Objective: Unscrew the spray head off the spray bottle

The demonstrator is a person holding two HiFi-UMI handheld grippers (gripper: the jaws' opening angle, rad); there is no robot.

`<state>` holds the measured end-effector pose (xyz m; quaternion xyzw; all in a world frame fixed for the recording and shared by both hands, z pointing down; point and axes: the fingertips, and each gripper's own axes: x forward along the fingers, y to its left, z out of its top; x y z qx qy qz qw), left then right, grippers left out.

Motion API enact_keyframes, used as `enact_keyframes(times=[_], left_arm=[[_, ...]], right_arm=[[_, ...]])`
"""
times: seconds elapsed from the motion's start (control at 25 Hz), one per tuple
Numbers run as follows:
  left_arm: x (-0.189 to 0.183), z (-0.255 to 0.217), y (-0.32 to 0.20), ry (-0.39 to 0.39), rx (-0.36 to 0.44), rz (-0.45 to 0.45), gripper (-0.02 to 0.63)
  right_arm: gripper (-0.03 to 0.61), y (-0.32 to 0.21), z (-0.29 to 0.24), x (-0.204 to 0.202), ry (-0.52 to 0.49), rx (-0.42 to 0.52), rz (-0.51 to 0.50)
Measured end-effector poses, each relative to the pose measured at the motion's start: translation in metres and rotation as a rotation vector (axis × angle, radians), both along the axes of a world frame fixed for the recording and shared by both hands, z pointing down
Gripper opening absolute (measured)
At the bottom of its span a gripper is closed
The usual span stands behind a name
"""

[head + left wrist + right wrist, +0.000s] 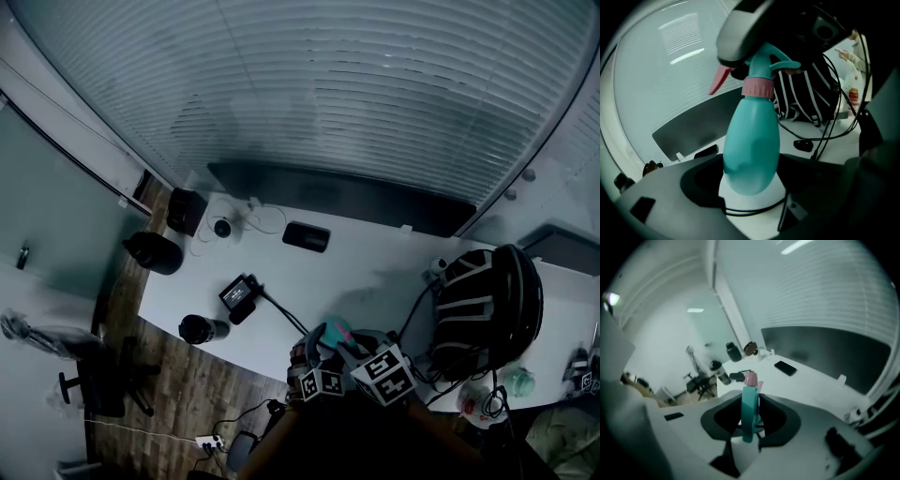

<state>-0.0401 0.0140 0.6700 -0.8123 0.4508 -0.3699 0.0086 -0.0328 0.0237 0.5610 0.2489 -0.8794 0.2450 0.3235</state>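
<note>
A teal spray bottle (752, 140) with a pink collar (758, 87) and pink trigger (718, 80) stands upright between the jaws of my left gripper (752, 187), which is shut on its body. My right gripper (749, 427) is shut on the teal spray head (750, 408), whose pink nozzle (751, 378) points away from the camera. In the left gripper view the right gripper (750, 33) covers the top of the head. In the head view both grippers, left (323, 380) and right (382, 370), meet at the bottle (335, 331) over the table's near edge.
On the white table (375, 262) lie a black phone (306, 236), a small black device with a cable (240, 293), a dark tumbler (202, 329) and a black striped backpack (487, 309) with cables. A dark monitor (337, 192) stands at the back. An office chair (94, 380) is on the floor at left.
</note>
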Motion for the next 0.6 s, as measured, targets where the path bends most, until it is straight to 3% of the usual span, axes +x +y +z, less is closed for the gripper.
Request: enact_keyframes(times=[0.12, 0.2, 0.48, 0.6], left_arm=[[-0.007, 0.001, -0.001, 0.021, -0.009, 0.003, 0.354], [-0.005, 0.003, 0.003, 0.063, -0.028, 0.025, 0.354], [0.018, 0.004, 0.019, 0.332, -0.102, 0.174, 0.354], [0.029, -0.001, 0.020, 0.351, -0.119, 0.264, 0.354]], right_arm=[[0.094, 0.011, 0.004, -0.002, 0.184, 0.192, -0.211], [0.091, 0.014, 0.005, -0.005, 0.207, 0.244, -0.271], [0.084, 0.021, -0.007, -0.016, 0.153, 0.251, -0.346], [0.084, 0.024, -0.006, -0.012, 0.176, 0.260, -0.402]])
